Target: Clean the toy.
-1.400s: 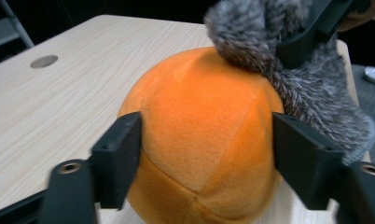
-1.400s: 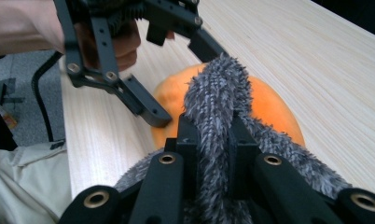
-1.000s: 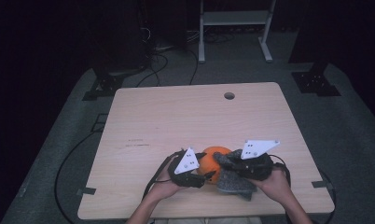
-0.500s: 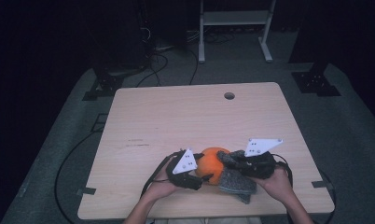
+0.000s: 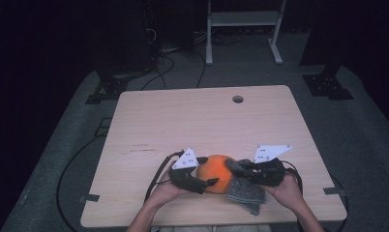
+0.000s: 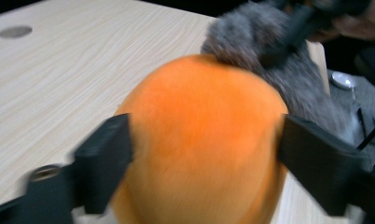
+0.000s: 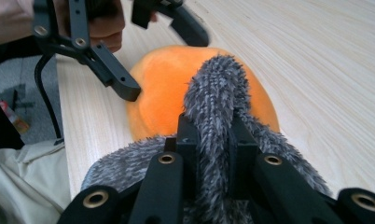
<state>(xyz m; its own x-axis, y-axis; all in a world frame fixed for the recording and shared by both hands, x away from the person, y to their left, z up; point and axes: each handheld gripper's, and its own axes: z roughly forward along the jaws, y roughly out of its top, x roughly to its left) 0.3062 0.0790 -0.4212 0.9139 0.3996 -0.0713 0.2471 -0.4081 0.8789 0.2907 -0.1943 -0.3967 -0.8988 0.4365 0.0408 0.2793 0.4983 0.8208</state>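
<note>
Dark surroundings frame a light wooden desk [image 5: 183, 125] with a round cable hole [image 5: 238, 99] near its far edge; black cables and a white metal frame [image 5: 243, 19] lie on the grey floor beyond it.

We note a round orange plush ball [image 5: 216, 171] near the desk's front edge, between the two hands. A grey fuzzy fabric piece [image 5: 243, 189] lies against its right side, and part of it is draped up onto the ball.

We find the left gripper [image 5: 204, 182] at the ball's left side. Its jaws have just been opening and now stand spread, one on each side of the ball. In the left gripper view the ball [image 6: 204, 144] sits between the two black jaws; the picture is blurred there, and we cannot tell whether the pads still touch the plush.

We find the right gripper [image 5: 241, 169] at the ball's right side, jaws pressed together on a fold of the grey fabric. In the right gripper view the fold [image 7: 213, 116] stands pinched between the two jaws and reaches forward onto the orange ball [image 7: 167, 88], with the left gripper's jaws in view beyond it.

Both of the person's hands rest at the front edge of the desk.
</note>
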